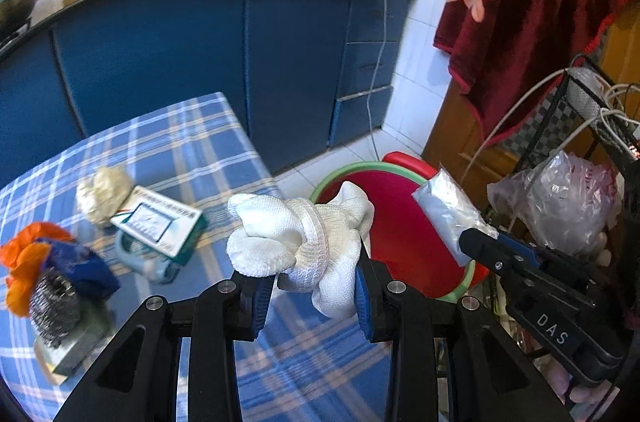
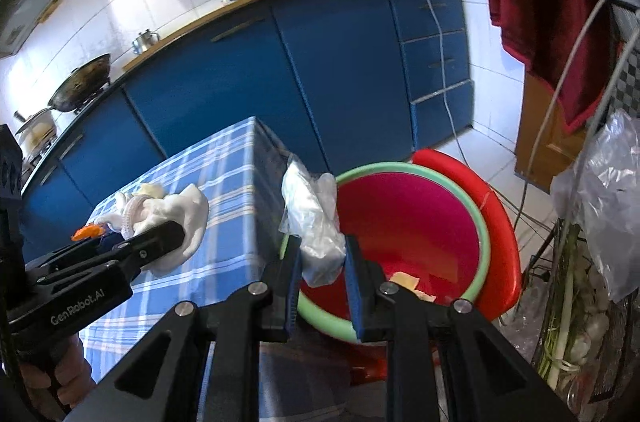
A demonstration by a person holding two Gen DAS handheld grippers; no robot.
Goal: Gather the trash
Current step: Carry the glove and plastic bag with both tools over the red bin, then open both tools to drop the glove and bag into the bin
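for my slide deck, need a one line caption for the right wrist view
Right hand-held gripper carries a crumpled clear plastic bag over the red bin.

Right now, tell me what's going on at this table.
A person is clearing trash with two handheld tongs. The left tongs grip a crumpled white knitted cloth above the blue plaid tablecloth's edge. The right tongs grip a crinkled clear plastic bag at the rim of the red, green-rimmed basin on the floor. Neither has been dropped in yet.

Open bin point(image 2: 420, 222) mouth beside table point(image 2: 224, 174)
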